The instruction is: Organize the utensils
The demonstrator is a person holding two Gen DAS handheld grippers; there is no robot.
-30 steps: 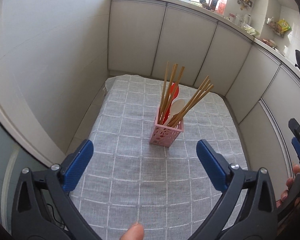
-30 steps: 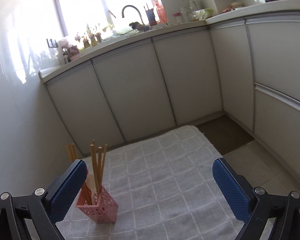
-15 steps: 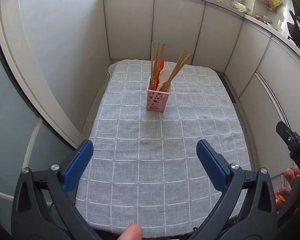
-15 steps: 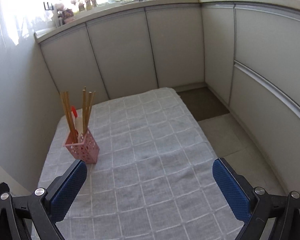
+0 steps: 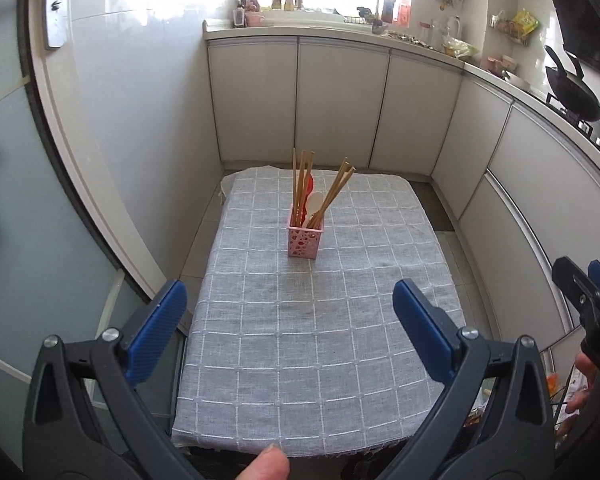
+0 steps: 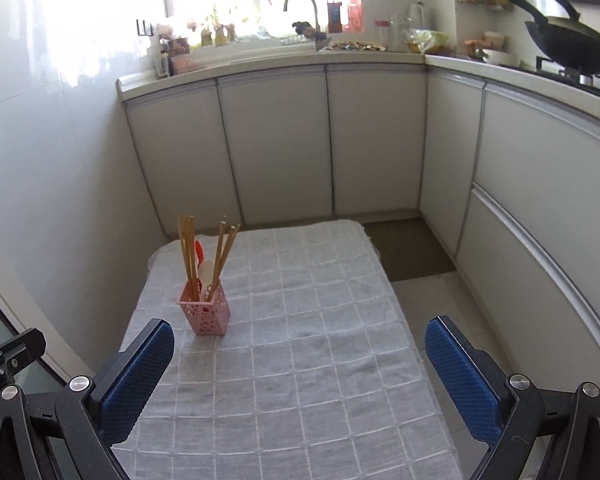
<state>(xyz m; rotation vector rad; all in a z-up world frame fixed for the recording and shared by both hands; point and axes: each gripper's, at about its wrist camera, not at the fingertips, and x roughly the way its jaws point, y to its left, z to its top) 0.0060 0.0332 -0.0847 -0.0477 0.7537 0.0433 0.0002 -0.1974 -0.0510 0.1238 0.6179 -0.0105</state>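
- Left wrist view: the left gripper (image 5: 290, 328) has its two blue pads spread wide apart with nothing between them, and it hangs over the near end of the table (image 5: 260, 380).
- The table wears a grey cloth with a white grid; a fingertip (image 5: 266, 466) shows at the bottom edge of the view.
- A pink holder (image 5: 305, 242) stands upright on the cloth, past the middle towards the far edge and a little nearer the left edge.
- In the holder stand wooden chopsticks (image 5: 300, 188), one bunch upright and one leaning right, with a red spoon (image 5: 308, 188) and a white spoon (image 5: 315, 202) between them.
- The right gripper (image 5: 592, 300) shows in part at the right edge, off the table's right side, with a hand (image 5: 582, 380) below it.
- Right wrist view: the right gripper (image 6: 300, 376) is also spread wide and holds nothing, above the near half of the table (image 6: 320, 380).
- The holder (image 6: 205, 312) stands near the left edge of the cloth, just beyond the left pad, well apart from both pads.
- The chopsticks (image 6: 188, 252), red spoon (image 6: 199, 252) and white spoon (image 6: 206, 272) rise from it.
- Pale cabinets (image 6: 276, 140) run round the far and right sides; a black wok (image 6: 572, 46) sits on the counter at upper right.
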